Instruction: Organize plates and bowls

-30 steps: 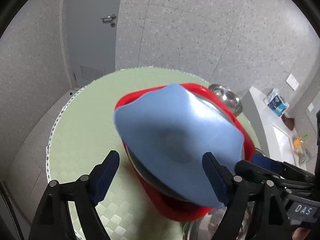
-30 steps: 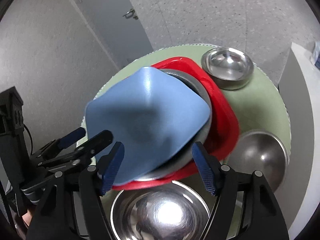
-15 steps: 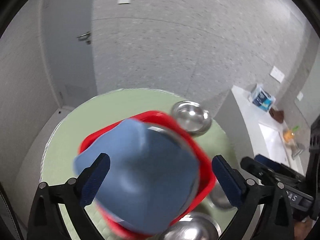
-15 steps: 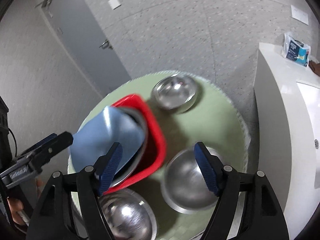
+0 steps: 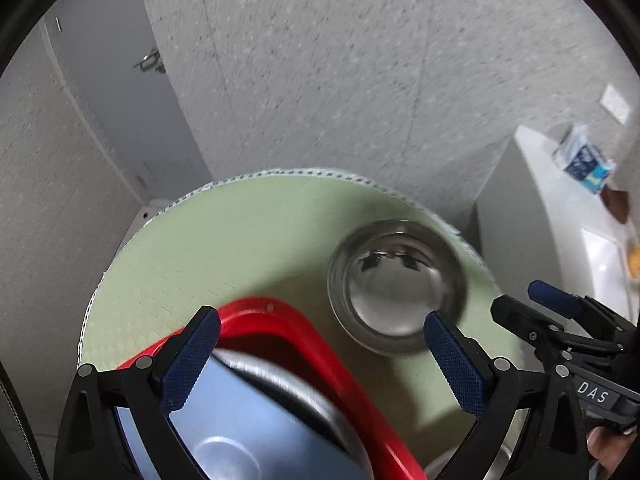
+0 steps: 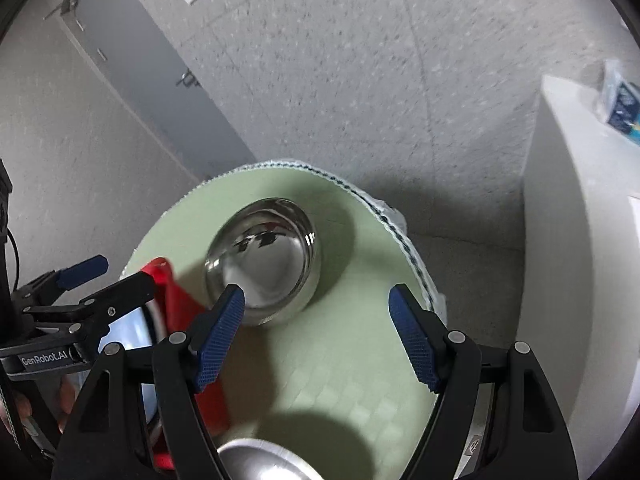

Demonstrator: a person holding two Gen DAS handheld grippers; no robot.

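A blue plate (image 5: 240, 432) lies on a steel plate (image 5: 288, 388) inside a red plate (image 5: 304, 344) on the round green table (image 5: 224, 248). A small steel bowl (image 5: 396, 284) stands upright at the far side, also in the right wrist view (image 6: 264, 264). My left gripper (image 5: 320, 360) is open and empty above the stack's far edge. My right gripper (image 6: 316, 336) is open and empty just in front of the small bowl. The red plate (image 6: 176, 300) shows at its left. Another steel bowl (image 6: 264, 460) lies at the bottom edge.
A white counter (image 6: 580, 260) stands to the right of the table, with a blue and white packet (image 5: 584, 160) on it. A grey door (image 5: 120, 92) is behind the table at the left. The floor is speckled grey.
Both grippers have pulled back and up from the blue plate and swung towards the small steel bowl. The blue plate stays on the stack. Both remain open.
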